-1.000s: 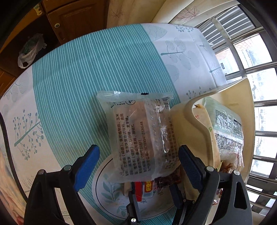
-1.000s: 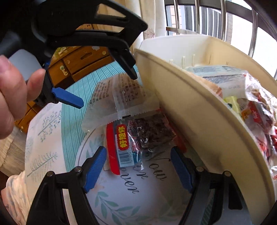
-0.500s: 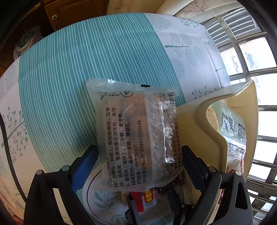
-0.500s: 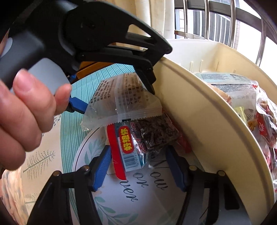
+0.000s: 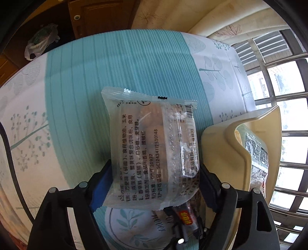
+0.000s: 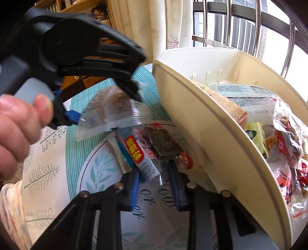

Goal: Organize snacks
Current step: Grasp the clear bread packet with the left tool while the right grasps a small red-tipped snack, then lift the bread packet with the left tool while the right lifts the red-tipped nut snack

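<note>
My left gripper is shut on a clear noodle packet with black print and holds it above the table, beside the cream basket. The packet and left gripper also show in the right wrist view, lifted. My right gripper is shut on a red and clear snack packet that lies over the white leaf-patterned plate. The cream basket on the right holds several snack packets.
The table has a teal striped and white tree-print cloth. A wooden cabinet and a plastic bag lie beyond the far edge. Window bars and curtains are at the right.
My left gripper closed on the noodle packet and lifted it off the plate. My right gripper moved in and closed on the red snack packet.
</note>
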`<state>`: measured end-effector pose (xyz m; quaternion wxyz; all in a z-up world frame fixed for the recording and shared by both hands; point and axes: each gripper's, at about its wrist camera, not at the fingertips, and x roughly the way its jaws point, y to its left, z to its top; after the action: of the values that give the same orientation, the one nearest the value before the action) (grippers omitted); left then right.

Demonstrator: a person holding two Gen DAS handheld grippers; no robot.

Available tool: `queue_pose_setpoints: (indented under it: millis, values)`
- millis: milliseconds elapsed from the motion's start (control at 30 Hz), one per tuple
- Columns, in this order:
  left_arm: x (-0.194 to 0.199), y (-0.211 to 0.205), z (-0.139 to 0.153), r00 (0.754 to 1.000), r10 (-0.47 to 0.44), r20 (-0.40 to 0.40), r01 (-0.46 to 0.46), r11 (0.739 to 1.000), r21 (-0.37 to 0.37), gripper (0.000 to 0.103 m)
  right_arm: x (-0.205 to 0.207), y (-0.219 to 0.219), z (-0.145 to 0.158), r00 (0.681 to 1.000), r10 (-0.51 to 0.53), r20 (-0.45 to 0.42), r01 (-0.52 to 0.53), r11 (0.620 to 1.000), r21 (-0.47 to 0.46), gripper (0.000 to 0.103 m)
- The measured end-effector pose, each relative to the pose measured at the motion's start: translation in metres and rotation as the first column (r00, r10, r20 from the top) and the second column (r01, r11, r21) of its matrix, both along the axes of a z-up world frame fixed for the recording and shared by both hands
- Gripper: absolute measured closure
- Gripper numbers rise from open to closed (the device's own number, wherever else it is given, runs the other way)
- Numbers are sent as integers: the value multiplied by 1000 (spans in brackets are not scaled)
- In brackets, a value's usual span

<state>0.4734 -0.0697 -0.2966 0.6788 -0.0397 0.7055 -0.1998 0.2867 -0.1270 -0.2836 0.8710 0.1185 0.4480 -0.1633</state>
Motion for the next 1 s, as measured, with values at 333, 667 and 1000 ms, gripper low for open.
queue_pose_setpoints:
  millis: [333,667,1000]
  values:
    - [-14,50,21,996,86,14,-86,996,-3,23,-23,10,4,997,63,-47,-62,998,22,103]
    - [-44,87,45,991,127,36,-126,992,-30,23,-51,32,22,993,115,-30,-115,993,17,103]
    - [-81,112,80,990,120,70,-116,991,-64,24,-75,42,48,992,129,9,-129,991,-21,103]
